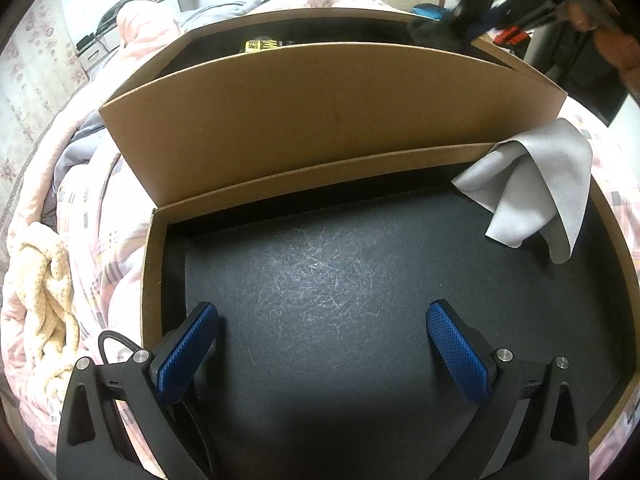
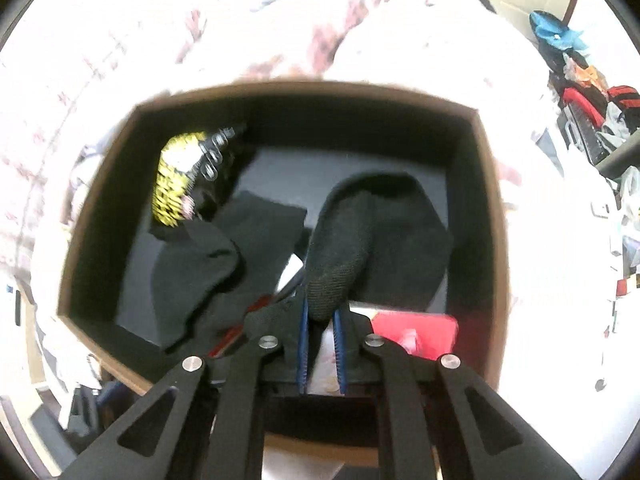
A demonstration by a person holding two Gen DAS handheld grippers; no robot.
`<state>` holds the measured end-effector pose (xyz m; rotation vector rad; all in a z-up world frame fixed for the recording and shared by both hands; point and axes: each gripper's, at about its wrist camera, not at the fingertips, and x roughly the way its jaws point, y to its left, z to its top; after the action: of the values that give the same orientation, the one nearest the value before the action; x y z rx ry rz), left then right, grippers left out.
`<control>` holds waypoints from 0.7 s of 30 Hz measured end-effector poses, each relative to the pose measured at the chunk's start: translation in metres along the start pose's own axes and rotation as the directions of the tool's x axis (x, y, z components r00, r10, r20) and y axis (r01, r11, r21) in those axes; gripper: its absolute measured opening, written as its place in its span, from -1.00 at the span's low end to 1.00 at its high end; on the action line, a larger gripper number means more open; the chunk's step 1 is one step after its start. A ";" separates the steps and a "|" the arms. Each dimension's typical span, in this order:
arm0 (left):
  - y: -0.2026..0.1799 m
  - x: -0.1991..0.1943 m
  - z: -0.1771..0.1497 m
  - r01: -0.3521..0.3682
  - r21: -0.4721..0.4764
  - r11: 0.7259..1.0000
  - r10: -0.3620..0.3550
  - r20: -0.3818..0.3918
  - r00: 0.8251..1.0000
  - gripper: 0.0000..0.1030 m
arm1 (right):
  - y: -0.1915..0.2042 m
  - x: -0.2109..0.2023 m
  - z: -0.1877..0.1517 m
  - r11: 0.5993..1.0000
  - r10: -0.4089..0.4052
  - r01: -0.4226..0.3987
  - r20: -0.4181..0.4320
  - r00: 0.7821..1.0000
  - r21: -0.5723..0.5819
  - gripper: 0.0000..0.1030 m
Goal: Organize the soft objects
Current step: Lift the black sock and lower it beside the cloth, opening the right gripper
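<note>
Right tool grips black sock; left tool is wide open.
Right tool point(image 2: 322, 320) pinches the black sock point(image 2: 340, 248) at frame center; left tool point(image 1: 320, 344), holding nothing, hovers lower left of the grey cloth point(image 1: 532, 188).

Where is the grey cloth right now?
In the left wrist view, the grey cloth is draped over the far right corner of the near cardboard box, partly on its dark floor, beyond the open left gripper.

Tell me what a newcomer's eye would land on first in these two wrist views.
In the right wrist view, the right gripper is pinched shut on a black sock above a cardboard box holding more dark socks and a yellow-printed one at its far left. In the left wrist view, the left gripper gapes wide over a black-lined tray, empty but for a grey cloth draped at its far right corner.
</note>
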<state>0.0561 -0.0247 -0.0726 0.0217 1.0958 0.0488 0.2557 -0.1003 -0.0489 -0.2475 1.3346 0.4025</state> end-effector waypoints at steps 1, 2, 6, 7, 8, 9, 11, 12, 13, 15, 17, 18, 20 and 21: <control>0.000 0.000 0.000 -0.001 0.000 1.000 0.001 0.000 1.000 1.00 | -0.002 -0.008 -0.001 1.000 0.013 -0.013 0.013 1.000 0.003 -0.85; -0.001 0.000 0.000 0.000 0.000 1.000 0.000 0.000 1.000 1.00 | -0.003 -0.015 -0.002 0.999 0.033 -0.034 0.034 0.999 0.007 -0.85; 0.000 0.000 0.000 -0.002 0.002 1.000 0.002 -0.003 1.000 1.00 | -0.008 -0.060 -0.019 0.995 0.097 -0.097 0.092 0.991 -0.010 -0.86; 0.000 0.000 -0.001 0.000 0.000 1.000 0.000 -0.001 1.000 1.00 | -0.001 -0.059 -0.018 0.993 0.119 -0.118 0.113 0.986 -0.015 -0.86; 0.001 -0.001 -0.001 0.002 -0.001 1.000 -0.002 0.001 1.000 1.00 | -0.001 -0.070 -0.022 0.991 0.134 -0.131 0.139 0.981 -0.024 -0.86; 0.001 0.000 -0.001 0.001 0.000 1.000 -0.001 0.000 1.000 1.00 | 0.000 -0.072 -0.011 0.989 0.150 -0.146 0.155 0.977 -0.032 -0.86; 0.001 0.000 -0.001 -0.001 0.001 1.000 0.001 -0.002 1.000 1.00 | 0.006 -0.074 -0.015 0.981 0.191 -0.183 0.185 0.964 -0.060 -0.86; 0.002 -0.001 -0.001 0.002 -0.001 1.000 -0.002 0.001 1.000 1.00 | 0.011 -0.077 -0.018 0.980 0.196 -0.186 0.202 0.960 -0.067 -0.86; 0.002 -0.001 -0.001 0.003 -0.002 1.000 -0.003 0.002 1.000 1.00 | 0.015 -0.085 -0.020 0.978 0.205 -0.193 0.218 0.954 -0.076 -0.86; 0.002 -0.001 -0.001 0.001 -0.001 1.000 -0.001 0.000 1.000 1.00 | 0.018 -0.095 -0.025 0.976 0.212 -0.195 0.258 0.942 -0.093 -0.86; 0.004 0.000 -0.001 0.002 -0.001 1.000 -0.002 0.001 1.000 1.00 | 0.021 -0.107 -0.037 0.965 0.258 -0.232 0.290 0.922 -0.124 -0.86; 0.004 0.000 0.000 0.002 -0.001 1.000 -0.002 0.000 1.000 1.00 | 0.023 -0.114 -0.042 0.960 0.274 -0.241 0.303 0.913 -0.141 -0.86; 0.004 0.000 -0.001 0.002 -0.001 1.000 -0.002 0.001 1.000 1.00 | 0.029 -0.123 -0.060 0.948 0.309 -0.262 0.333 0.891 -0.181 -0.86; 0.004 0.000 -0.001 0.002 -0.001 1.000 -0.002 0.001 1.000 1.00 | 0.031 -0.123 -0.067 0.944 0.320 -0.266 0.339 0.885 -0.196 -0.86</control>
<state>0.0555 -0.0209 -0.0727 0.0194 1.0947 0.0476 0.1610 -0.1164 0.0577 -0.0803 0.9728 0.7675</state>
